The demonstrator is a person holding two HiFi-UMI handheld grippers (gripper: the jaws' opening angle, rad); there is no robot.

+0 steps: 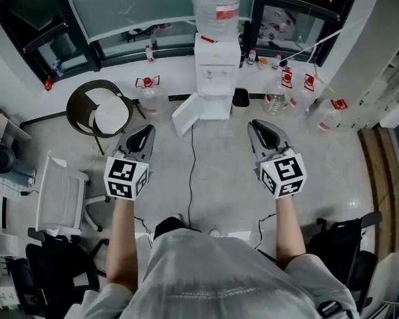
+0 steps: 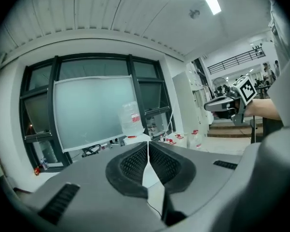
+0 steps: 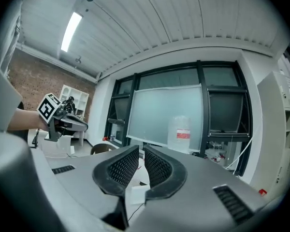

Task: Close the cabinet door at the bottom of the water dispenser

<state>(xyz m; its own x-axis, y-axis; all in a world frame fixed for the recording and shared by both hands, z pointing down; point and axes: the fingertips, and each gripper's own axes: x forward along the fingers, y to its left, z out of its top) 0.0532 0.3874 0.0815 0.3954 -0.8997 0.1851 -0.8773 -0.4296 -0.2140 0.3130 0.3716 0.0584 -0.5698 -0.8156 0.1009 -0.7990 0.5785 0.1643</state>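
Observation:
The white water dispenser point(image 1: 216, 68) with a clear bottle point(image 1: 216, 5) on top stands against the window wall. Its bottom cabinet door point(image 1: 186, 115) hangs open, swung out to the left. My left gripper point(image 1: 145, 131) is held over the floor, short of the door and to its left, shut with nothing in it. My right gripper point(image 1: 259, 127) is level with it to the right, shut down to a thin slit and empty. The left gripper point(image 2: 148, 144) points at the bottle point(image 2: 130, 119). The right gripper point(image 3: 141, 151) points left of the bottle point(image 3: 180, 134).
A round brown chair point(image 1: 96, 108) stands left of the dispenser and a white chair point(image 1: 63, 195) nearer left. Several water jugs point(image 1: 286, 92) sit on the floor to the right, with a black bin point(image 1: 241, 98) beside the dispenser. A black cable point(image 1: 191, 171) runs along the floor.

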